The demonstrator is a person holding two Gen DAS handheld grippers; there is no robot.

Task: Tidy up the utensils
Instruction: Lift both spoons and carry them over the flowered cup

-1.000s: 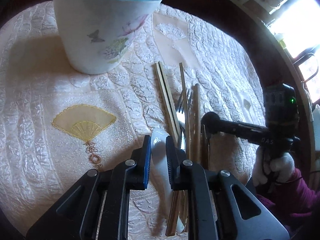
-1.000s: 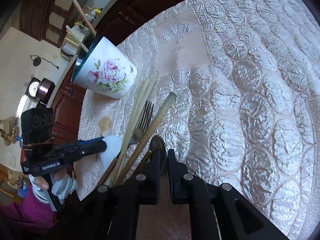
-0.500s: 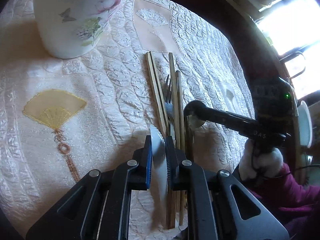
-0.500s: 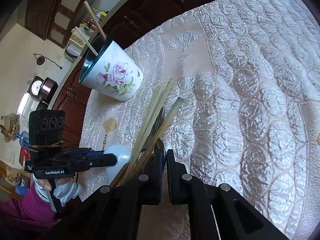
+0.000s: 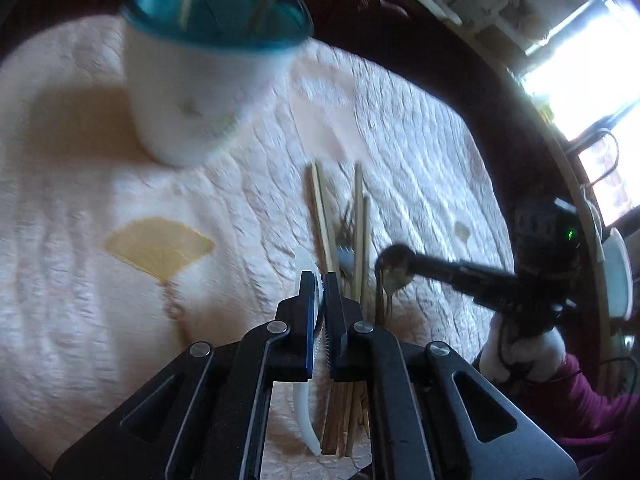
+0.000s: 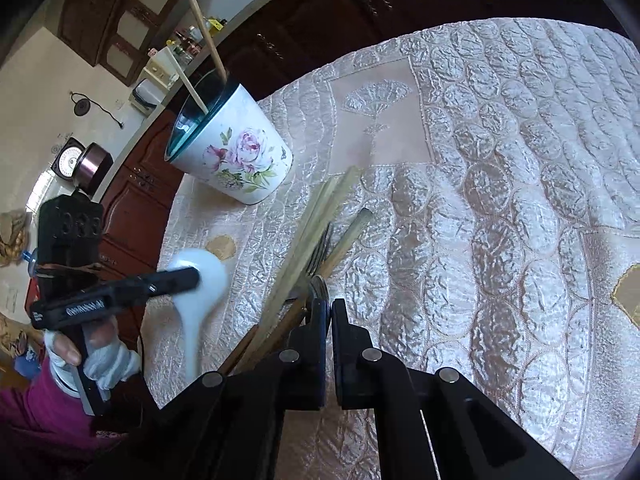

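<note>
A white soup spoon (image 5: 303,258) sits pinched between the jaws of my left gripper (image 5: 319,280), which are closing tight on it. Its handle hangs below them, off the cloth. The right wrist view shows the same spoon (image 6: 200,284) lifted at the left. My right gripper (image 6: 330,308) is shut on a dark metal spoon (image 6: 318,285), whose bowl (image 5: 394,272) shows at the jaw tips. Between the two lie several wooden chopsticks (image 5: 320,208) and a fork (image 6: 320,248). A white floral cup (image 6: 240,160) with a teal rim stands beyond, holding two sticks.
A quilted pale cloth (image 6: 500,200) with fan motifs covers the round table. Its dark wooden edge (image 5: 500,112) curves along the far side. A white dish (image 5: 618,272) sits at the right edge. Gloved hands in magenta sleeves (image 6: 36,412) hold both grippers.
My left jaws have closed onto the white spoon and risen with it, drawing back from the cloth. My right jaws have tightened on the metal spoon and hardly moved.
</note>
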